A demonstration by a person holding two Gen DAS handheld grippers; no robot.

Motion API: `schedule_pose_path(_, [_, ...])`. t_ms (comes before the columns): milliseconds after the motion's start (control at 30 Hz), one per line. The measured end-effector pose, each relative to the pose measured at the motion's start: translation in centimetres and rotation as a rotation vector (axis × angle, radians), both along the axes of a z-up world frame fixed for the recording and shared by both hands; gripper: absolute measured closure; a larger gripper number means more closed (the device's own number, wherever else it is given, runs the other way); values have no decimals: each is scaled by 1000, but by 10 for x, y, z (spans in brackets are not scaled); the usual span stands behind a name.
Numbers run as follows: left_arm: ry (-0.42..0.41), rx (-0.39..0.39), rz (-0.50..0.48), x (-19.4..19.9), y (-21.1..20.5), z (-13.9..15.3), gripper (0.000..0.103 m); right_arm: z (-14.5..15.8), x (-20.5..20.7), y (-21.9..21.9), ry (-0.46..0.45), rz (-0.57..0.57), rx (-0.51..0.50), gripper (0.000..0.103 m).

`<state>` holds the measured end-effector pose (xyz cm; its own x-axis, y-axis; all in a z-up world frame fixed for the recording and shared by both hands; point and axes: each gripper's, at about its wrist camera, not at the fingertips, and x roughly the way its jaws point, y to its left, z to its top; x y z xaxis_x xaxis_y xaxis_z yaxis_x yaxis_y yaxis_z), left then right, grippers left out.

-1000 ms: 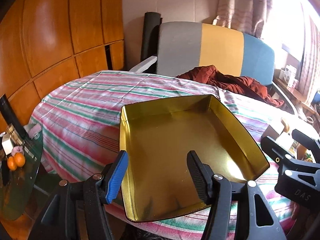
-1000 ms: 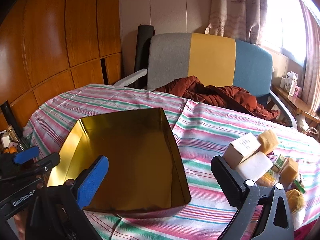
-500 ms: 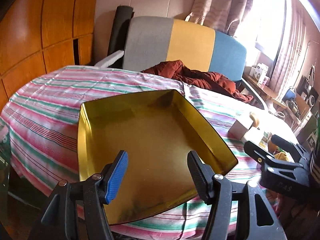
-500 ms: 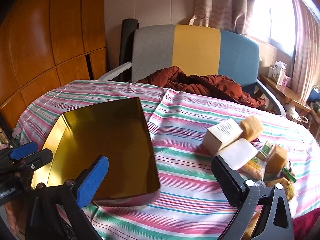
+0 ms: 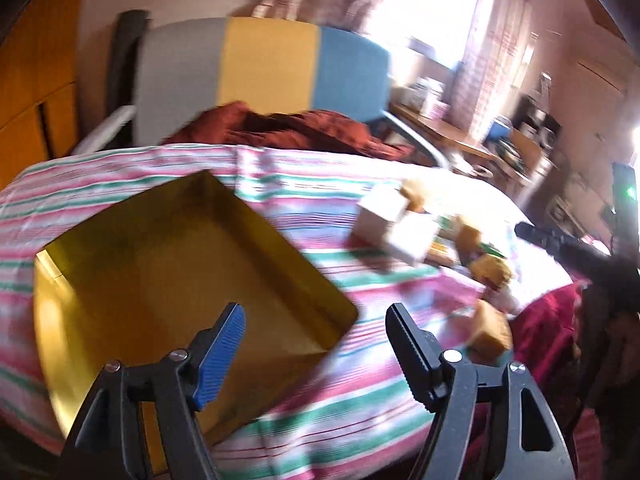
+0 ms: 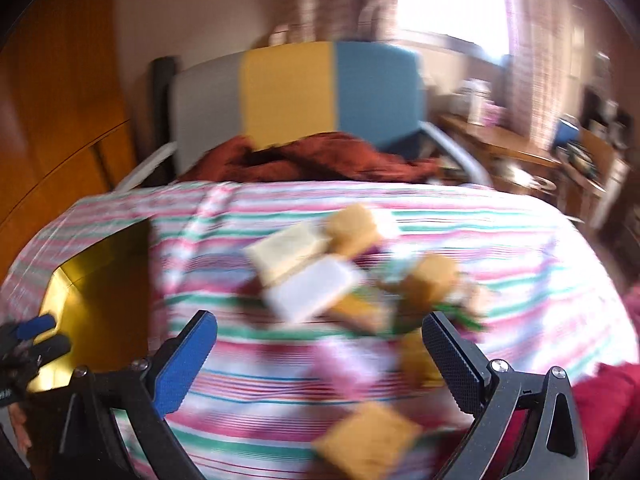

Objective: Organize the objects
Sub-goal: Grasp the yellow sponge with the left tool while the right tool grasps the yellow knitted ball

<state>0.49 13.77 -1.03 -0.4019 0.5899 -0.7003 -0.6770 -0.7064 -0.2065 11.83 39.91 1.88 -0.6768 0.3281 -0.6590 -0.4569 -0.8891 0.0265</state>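
Both views are smeared by motion. The left gripper (image 5: 314, 322) has just been opening its jaws and now stands released, nothing between the fingers; it hangs over the near right corner of the gold tray (image 5: 120, 264), which lies empty on the left part of the striped cloth (image 5: 320, 196). The right gripper (image 6: 320, 334) is also released, jaws wide with nothing gripped, over the cloth to the right of the tray (image 6: 100, 280). The loose things sit in a cluster on the right half of the cloth, apart from the tray: two pale boxes (image 6: 304, 272) touching each other, tan blocks (image 6: 354, 228) just beside and beyond them, and one tan block (image 6: 366, 444) nearer the front edge. Beyond the table stands a grey, yellow and blue chair (image 5: 264, 68) with a rust-red garment (image 5: 288, 128) heaped on its seat.
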Motion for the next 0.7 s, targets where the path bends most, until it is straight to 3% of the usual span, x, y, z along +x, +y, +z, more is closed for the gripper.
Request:
schedule_pose_path(233, [-49,-73,-256,24,83,-14,29,15,57,79,36,-216,-30,0])
schedule_pose_path(467, [-64,-164,-567,81,165,-40,30,13,89,98,10,-254,-40,0])
schedule_pose_path(700, [-98,-253,-663,107,215,-77,30,3,100,111,-41,-260,-49,0])
